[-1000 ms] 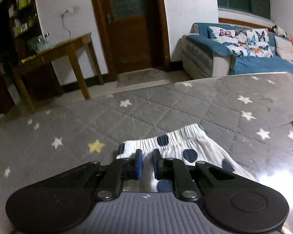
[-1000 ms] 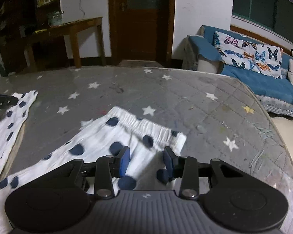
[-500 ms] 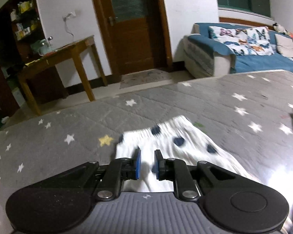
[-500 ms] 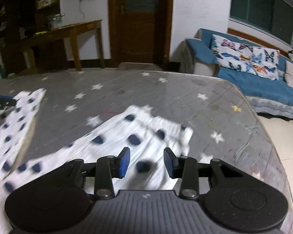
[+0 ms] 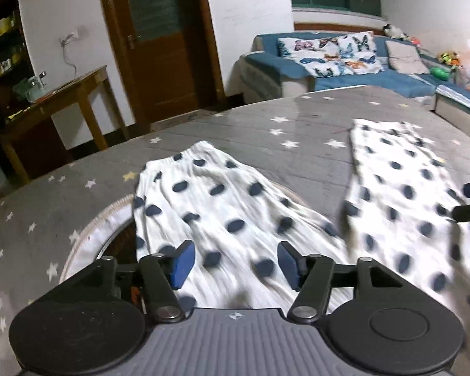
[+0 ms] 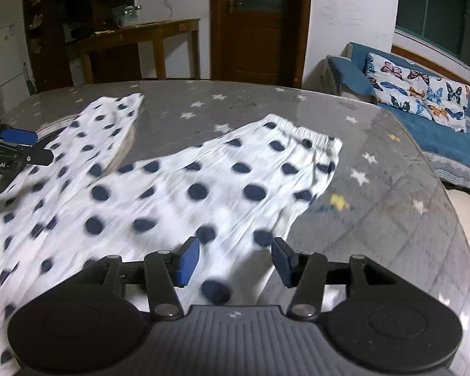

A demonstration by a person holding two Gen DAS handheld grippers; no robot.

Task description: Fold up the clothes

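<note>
White trousers with navy dots (image 5: 222, 206) lie spread on the grey star-patterned table (image 5: 313, 125), their two legs fanned apart. My left gripper (image 5: 232, 264) is open and empty, raised above one leg, whose elastic end (image 5: 185, 156) points away. The other leg (image 5: 404, 181) lies to the right. My right gripper (image 6: 235, 261) is open and empty above the second leg (image 6: 219, 185), whose elastic end (image 6: 310, 134) is far right. The left gripper's blue finger (image 6: 17, 136) shows at the left edge of the right wrist view.
The round table's edge (image 6: 448, 194) curves close on the right. A blue sofa with butterfly cushions (image 5: 335, 53) stands beyond. A wooden side table (image 5: 62, 94) and a brown door (image 5: 159, 37) are at the back. A round seat rim (image 5: 103, 219) shows under the glass.
Both grippers rose and pulled back from the cloth. The left gripper opened from shut and let go of the leg end. The right gripper opened wider. More of the trousers shows.
</note>
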